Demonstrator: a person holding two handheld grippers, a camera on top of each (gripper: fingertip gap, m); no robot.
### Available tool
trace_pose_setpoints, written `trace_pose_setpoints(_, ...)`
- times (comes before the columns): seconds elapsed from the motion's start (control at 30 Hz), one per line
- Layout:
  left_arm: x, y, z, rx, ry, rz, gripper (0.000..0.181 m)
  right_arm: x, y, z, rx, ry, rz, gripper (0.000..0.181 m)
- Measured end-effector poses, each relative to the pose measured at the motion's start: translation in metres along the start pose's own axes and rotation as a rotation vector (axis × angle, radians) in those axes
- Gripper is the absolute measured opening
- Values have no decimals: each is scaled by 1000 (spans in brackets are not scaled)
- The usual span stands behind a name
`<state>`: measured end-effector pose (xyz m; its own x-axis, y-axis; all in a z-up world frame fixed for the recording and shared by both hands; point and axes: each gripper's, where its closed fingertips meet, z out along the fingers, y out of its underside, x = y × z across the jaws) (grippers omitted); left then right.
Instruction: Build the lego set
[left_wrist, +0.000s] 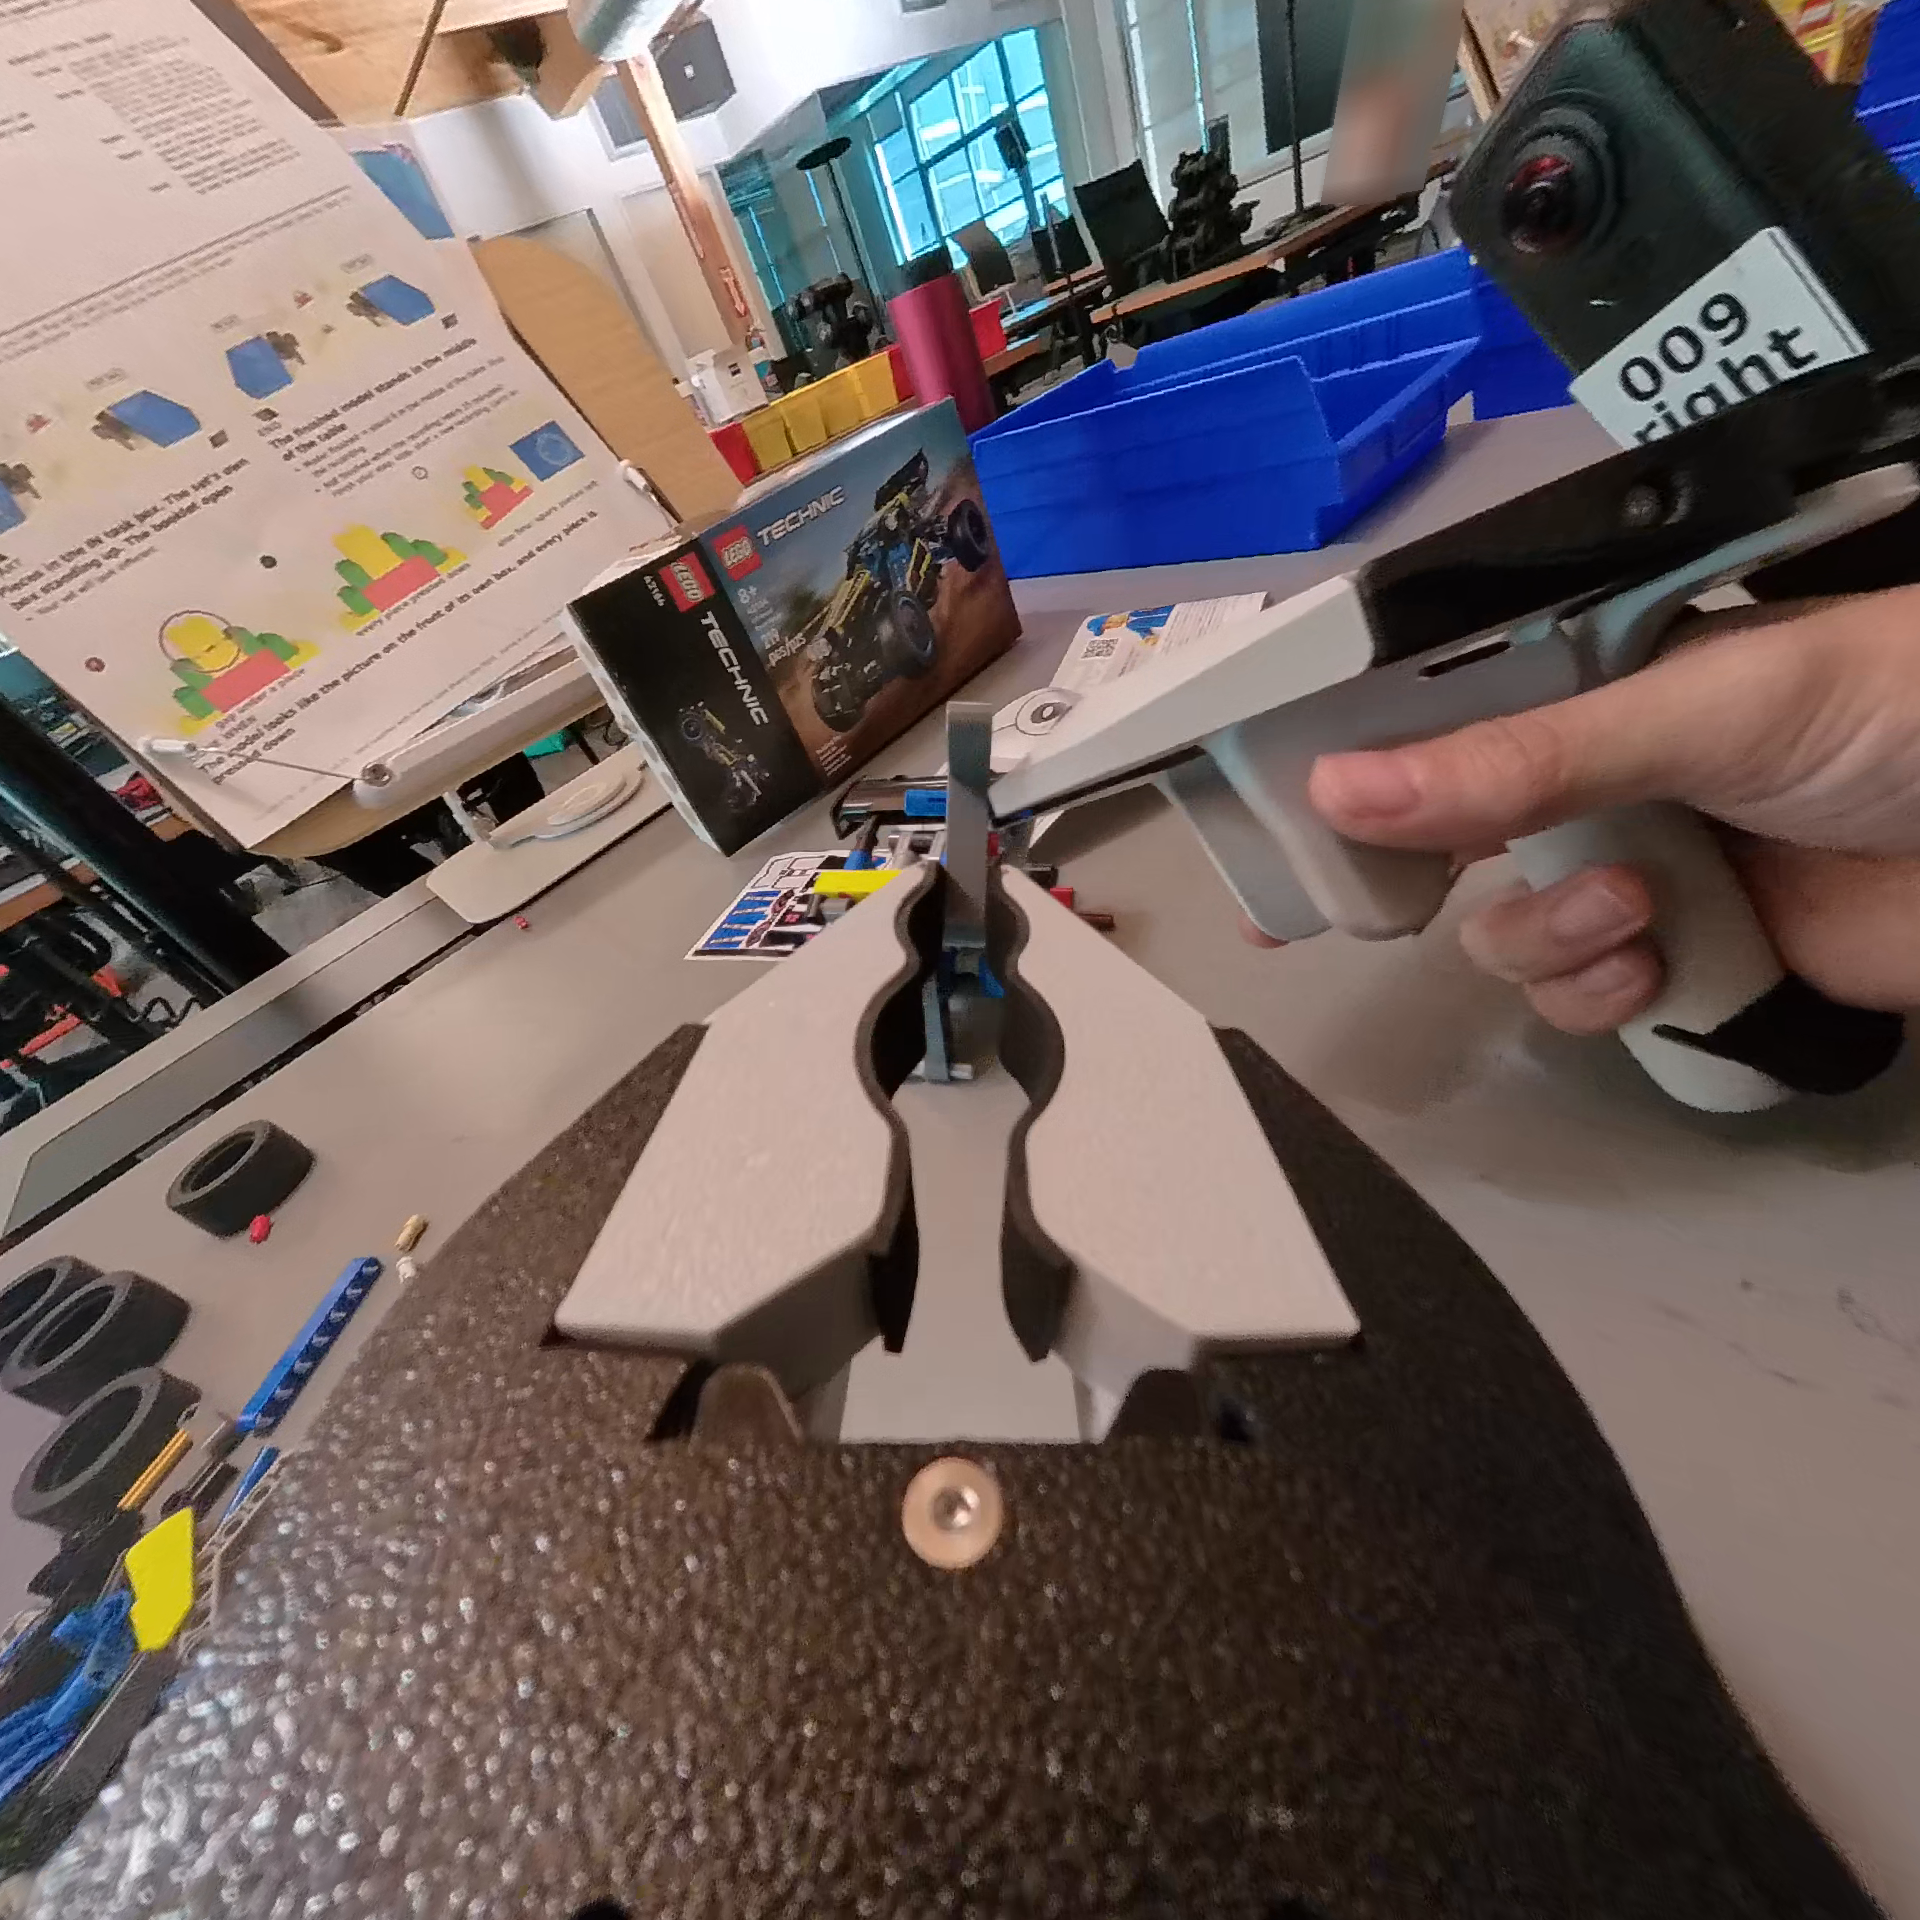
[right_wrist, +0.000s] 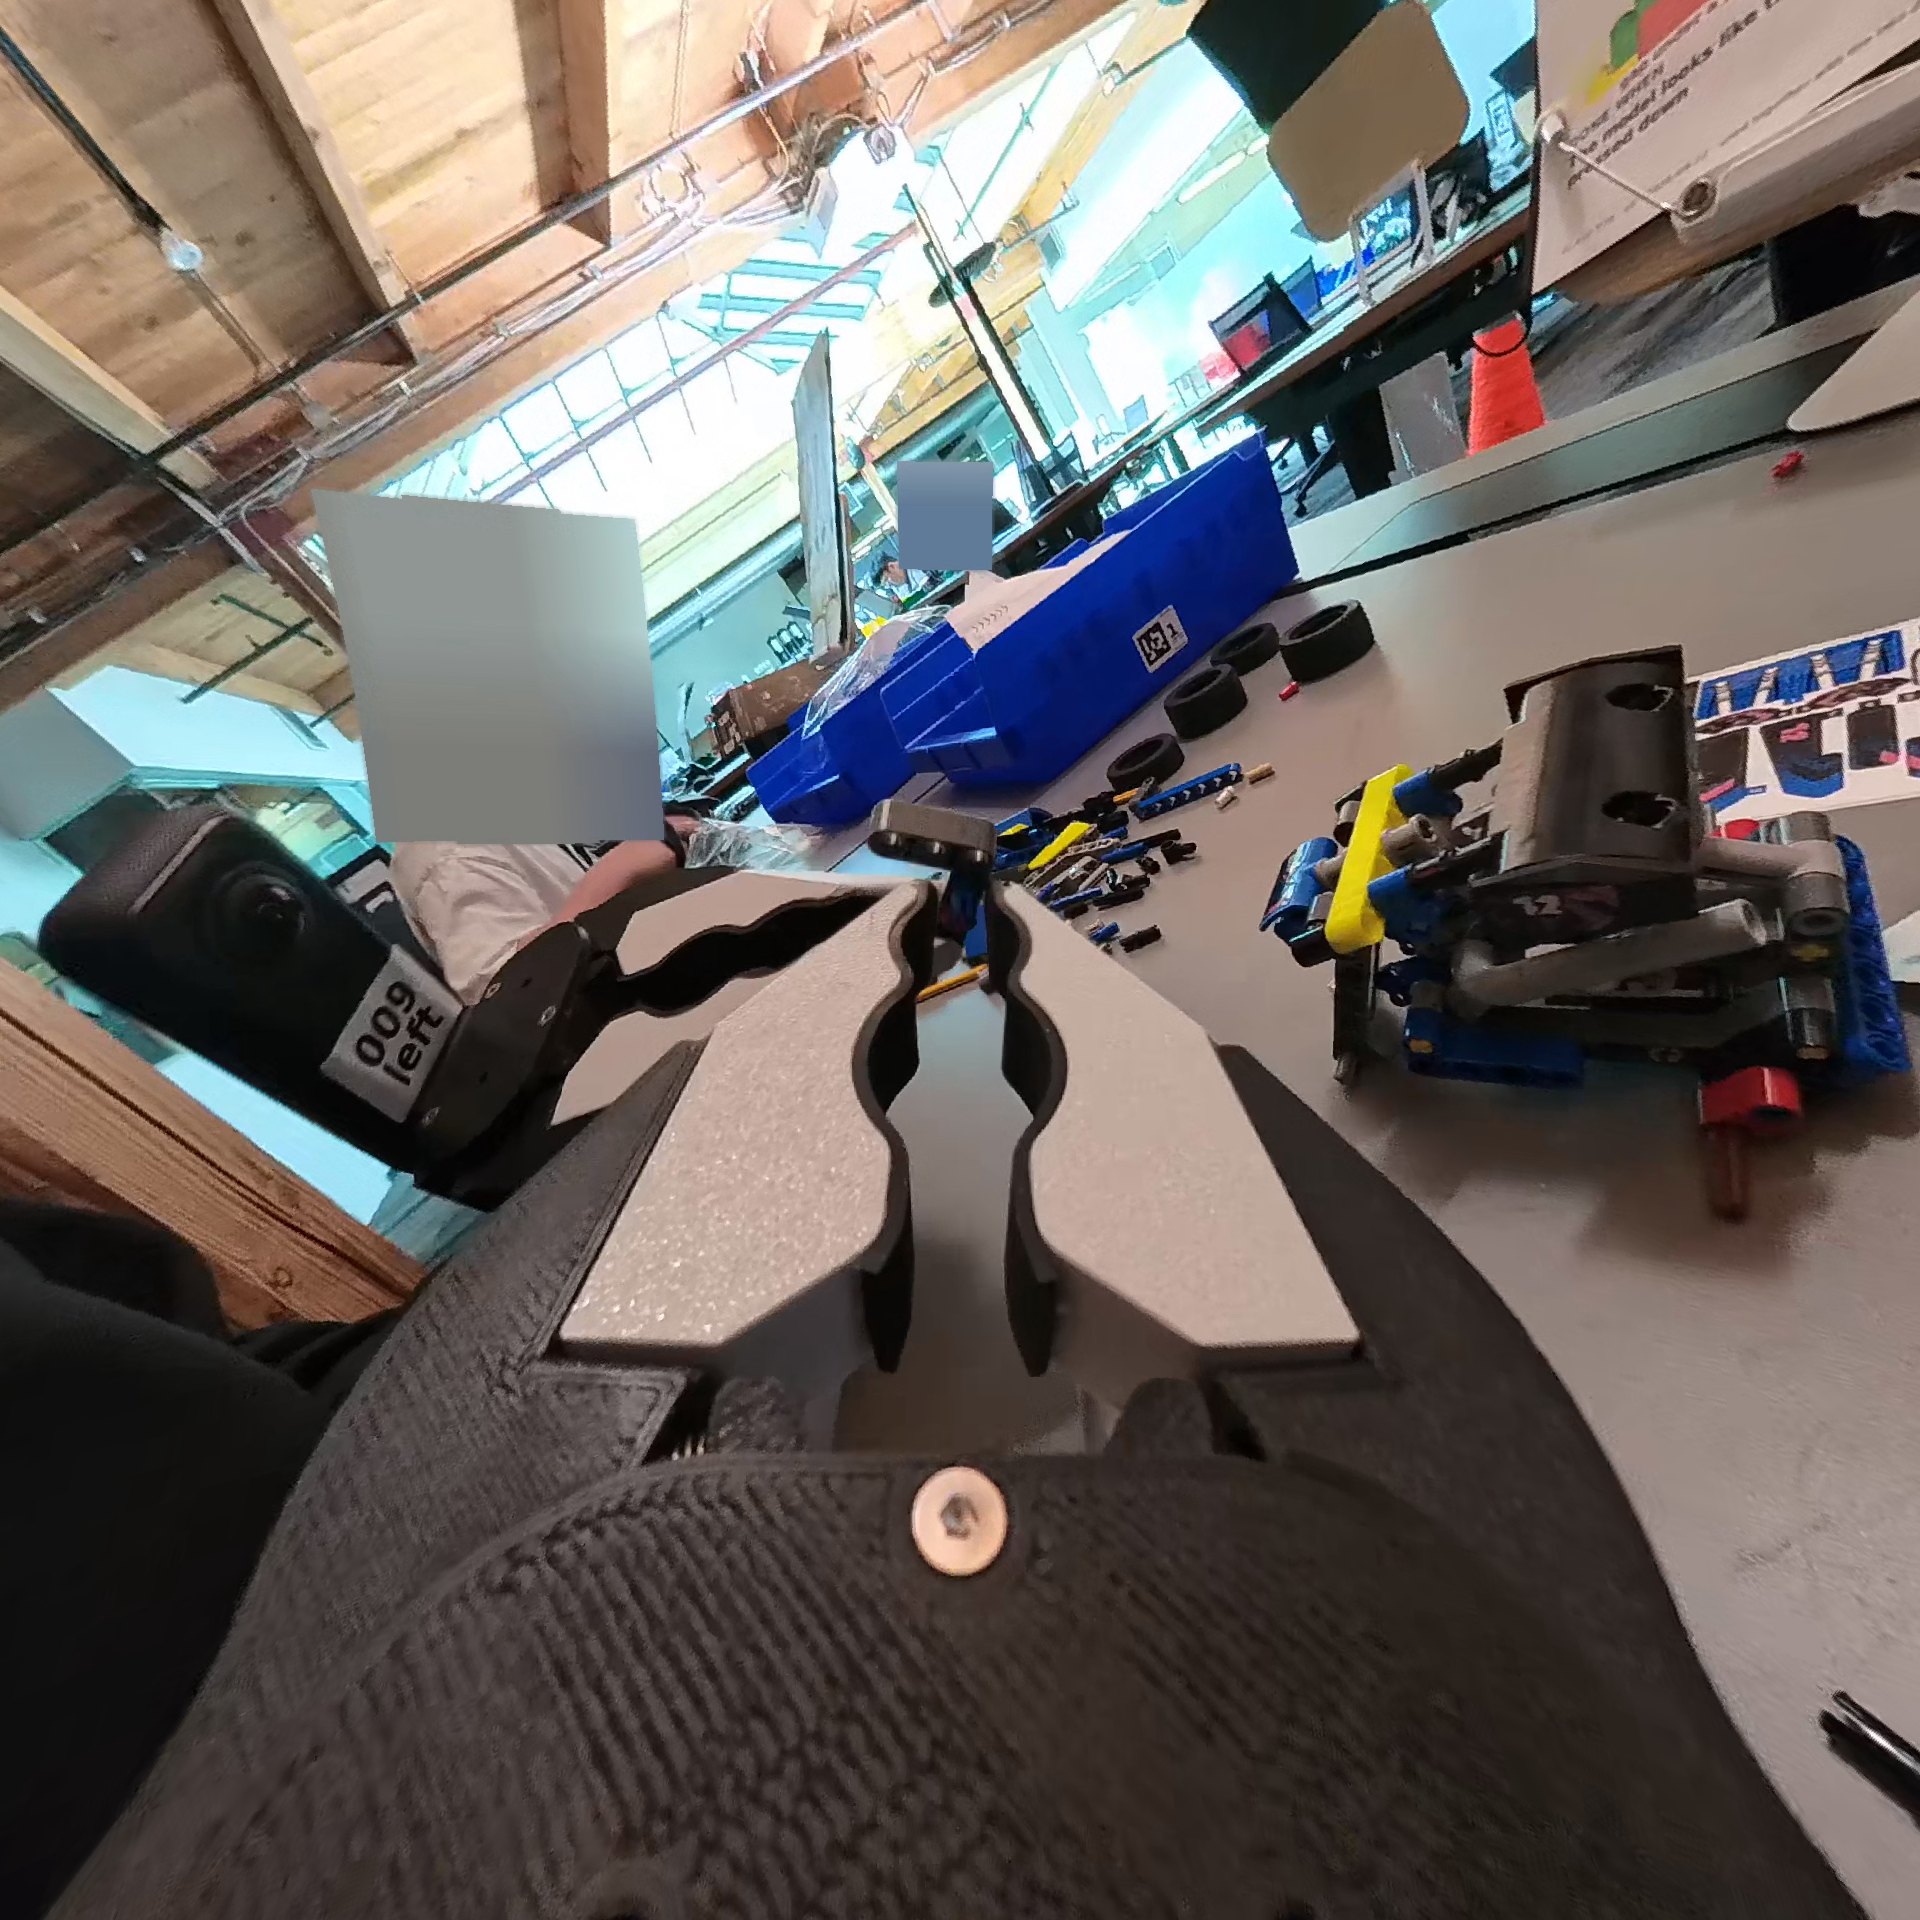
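Looking along the left gripper (left_wrist: 964, 940) first: its jaws are nearly closed at the tips, pinching a small grey-and-blue sub-assembly (left_wrist: 961, 1023), with a grey beam (left_wrist: 968, 821) standing upright out of the top. The right gripper (left_wrist: 1003, 795) reaches in from the right, a hand (left_wrist: 1704, 831) round its handle, its tip right at that beam; from here I can't tell how it grips. Off to the left on the table (left_wrist: 1558, 1195) lie loose tyres (left_wrist: 241, 1177), a blue beam (left_wrist: 312, 1340), small pins and a heap of blue and yellow bits at the edge, none fitted yet. The set's box (left_wrist: 800, 634) stands behind, a sticker sheet (left_wrist: 769, 920) lies flat before it, and blue bins (left_wrist: 1226, 457) sit at the back. Now the right wrist view: the right gripper (right_wrist: 964, 902) has its tips drawn close together on the same small piece, where the left gripper (right_wrist: 914, 894) comes in from the left; a dark grey beam (right_wrist: 930, 831) pokes up above the meeting point, so both seem to be working one joint. The main chassis (right_wrist: 1579, 935) lies on the table (right_wrist: 1455, 1403) to the right, well apart from both tools: blue, grey and yellow framing with a dark cylinder on top and a red knob low down, but no wheels. Four tyres (right_wrist: 1205, 701) and a scatter of parts (right_wrist: 1101, 862) wait beyond it. I'd call it midway: the frame is together, the sub-assembly needs joining, and wheels and stickers are left.
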<state>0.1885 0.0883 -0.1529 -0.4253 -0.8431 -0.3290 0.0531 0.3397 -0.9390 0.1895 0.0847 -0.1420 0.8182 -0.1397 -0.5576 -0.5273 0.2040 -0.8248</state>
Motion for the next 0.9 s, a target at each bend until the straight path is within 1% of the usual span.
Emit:
trace_pose_setpoints(0.2, 2, 2, 1, -13, 8, 27, 4, 2, 3, -1, -5, 19, -18, 5)
trace_pose_setpoints(0.33, 1, 2, 2, -25, -14, 145, 4, 1, 4, -1, -2, -15, 70, 4)
trace_pose_setpoints(0.47, 2, 5, 2, -59, -47, 264, 5, 2, 8, -2, -27, -23, 116, 4)
trace_pose_setpoints(0.57, 2, 7, 3, -83, -46, 269, 4, 4, 9, -2, -16, -14, 112, 5)
trace_pose_setpoints(0.67, 1, 10, 4, -113, -62, 303, 4, 7, 11, 0, -34, 17, 32, 5)
trace_pose_setpoints(0.77, 0, 12, 3, -117, -50, 226, 4, 7, 14, 1, -60, 37, -30, 4)
trace_pose_setpoints(0.83, -2, 12, 2, -106, -54, 152, 4, 6, 14, 3, -57, 36, -33, 4)
trace_pose_setpoints(0.9, -2, 13, 1, -110, -56, 116, 4, 7, 15, 4, -63, 39, -17, 3)
